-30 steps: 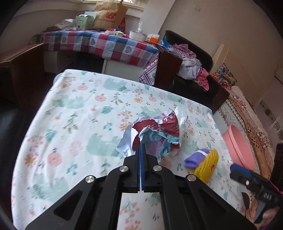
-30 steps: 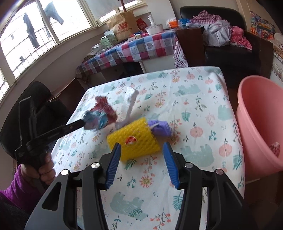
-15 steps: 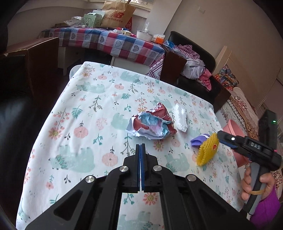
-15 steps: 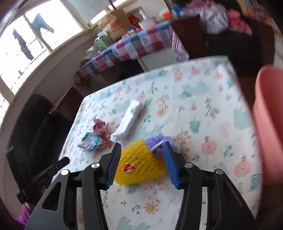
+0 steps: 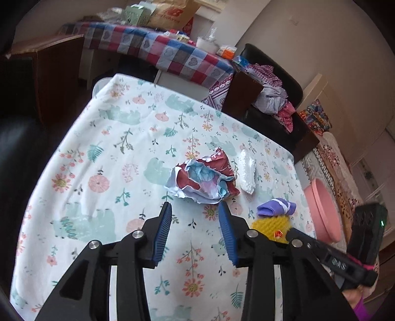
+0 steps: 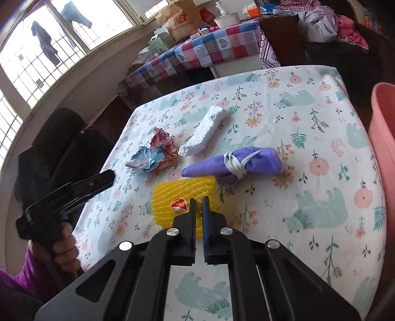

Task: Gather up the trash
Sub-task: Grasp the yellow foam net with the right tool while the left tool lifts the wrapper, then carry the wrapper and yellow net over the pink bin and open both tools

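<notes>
— Floral cotton covers the table (image 5: 103,158): pale cloth with pink flowers, green leaves and mint bears. What lies on it?

— Four bits of trash. A crumpled red and blue wrapper (image 5: 203,181) sits mid-table, a white foam sleeve (image 6: 203,130) just beside it, then a purple roll (image 6: 234,164) touching a yellow foam net (image 6: 182,197).

— And the grippers?

— The left gripper (image 5: 195,210) has just been opening; its jaws stand wide, nothing between them, the wrapper just ahead. The right gripper (image 6: 199,198) has just been closing; its jaws pinch the near edge of the net.

— The room?

— A pink bin (image 6: 382,138) stands at the table's right edge. Behind are a checked table (image 6: 212,51), a paper bag (image 6: 181,21), barred windows (image 6: 39,59) and a dark chair (image 5: 276,98) heaped with clothes.
</notes>
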{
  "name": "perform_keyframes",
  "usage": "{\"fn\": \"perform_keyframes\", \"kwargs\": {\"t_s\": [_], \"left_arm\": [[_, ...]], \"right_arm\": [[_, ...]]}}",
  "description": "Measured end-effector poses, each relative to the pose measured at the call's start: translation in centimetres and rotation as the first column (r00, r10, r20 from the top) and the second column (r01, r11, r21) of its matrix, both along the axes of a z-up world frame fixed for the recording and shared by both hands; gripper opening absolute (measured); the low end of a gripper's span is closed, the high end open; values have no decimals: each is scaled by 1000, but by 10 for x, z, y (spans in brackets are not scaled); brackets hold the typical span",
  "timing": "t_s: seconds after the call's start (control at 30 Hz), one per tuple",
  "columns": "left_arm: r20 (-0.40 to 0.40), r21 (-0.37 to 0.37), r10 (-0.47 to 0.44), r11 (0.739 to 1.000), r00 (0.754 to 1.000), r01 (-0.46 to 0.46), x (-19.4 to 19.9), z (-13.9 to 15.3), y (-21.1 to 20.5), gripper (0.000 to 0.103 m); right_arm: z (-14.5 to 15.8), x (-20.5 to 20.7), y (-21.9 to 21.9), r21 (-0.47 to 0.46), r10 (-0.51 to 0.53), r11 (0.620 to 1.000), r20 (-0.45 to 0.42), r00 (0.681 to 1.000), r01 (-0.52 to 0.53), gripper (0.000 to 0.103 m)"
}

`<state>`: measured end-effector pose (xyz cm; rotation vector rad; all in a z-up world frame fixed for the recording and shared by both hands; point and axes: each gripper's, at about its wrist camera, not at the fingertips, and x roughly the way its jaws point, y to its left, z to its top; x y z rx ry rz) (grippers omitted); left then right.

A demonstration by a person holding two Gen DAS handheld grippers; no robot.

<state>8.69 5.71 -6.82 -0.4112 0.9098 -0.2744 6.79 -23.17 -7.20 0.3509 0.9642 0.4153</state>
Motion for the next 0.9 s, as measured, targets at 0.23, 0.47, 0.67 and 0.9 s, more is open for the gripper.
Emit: {"fn": "perform_keyframes", "kwargs": {"t_s": [0.23, 0.47, 0.67, 0.9], "left_arm": [[-130, -97, 108, 988, 986, -121, 30, -20, -3, 38], [-166, -124, 205, 966, 965, -226, 48, -26, -6, 36], [-137, -85, 199, 974, 970, -212, 53, -22, -13, 5], [8, -11, 143, 990, 990, -143, 37, 20, -31, 4]], "right_arm": [[13, -18, -6, 34, 3, 999, 33, 999, -4, 4], [22, -28, -13, 25, -2, 1000, 67, 998, 0, 4], [28, -35, -27, 25, -24, 999, 97, 995, 21, 4], [42, -40, -54, 51, -83, 996, 149, 985, 76, 4]]}}
